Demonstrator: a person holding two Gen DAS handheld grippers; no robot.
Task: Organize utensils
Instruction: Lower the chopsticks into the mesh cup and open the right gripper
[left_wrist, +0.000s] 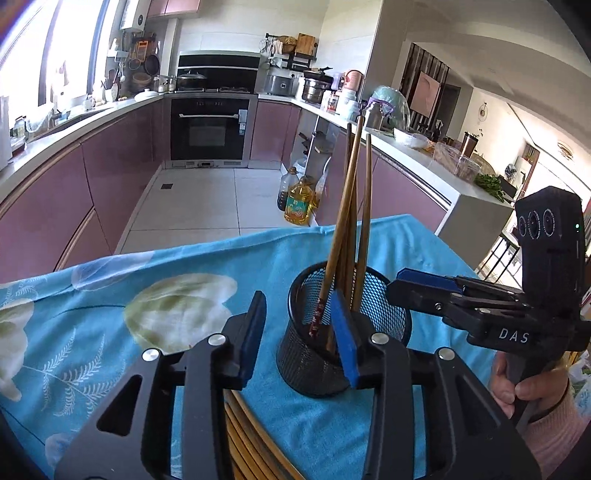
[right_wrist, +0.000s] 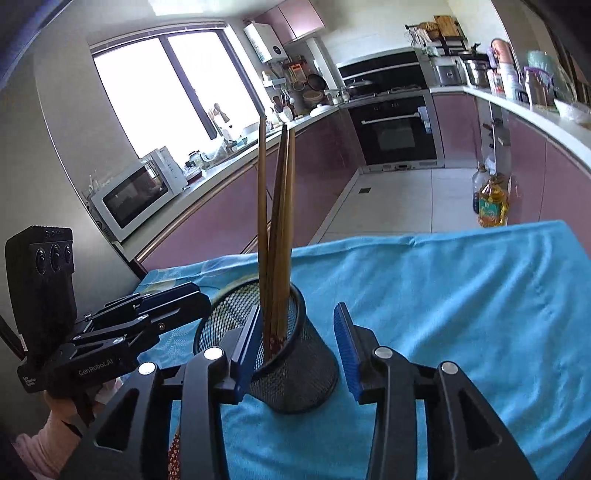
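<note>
This is a home kitchen. Mauve cabinets (left_wrist: 118, 162) run under white counters on both sides of a tiled floor (left_wrist: 207, 199), with a built-in oven (left_wrist: 212, 127) and a stove with pots (left_wrist: 190, 79) at the far end. A microwave (right_wrist: 136, 192) sits below a bright window (right_wrist: 162, 88), a rice cooker (left_wrist: 280, 83) stands nearby, and cooking-oil bottles (left_wrist: 297, 203) rest on the floor.
</note>
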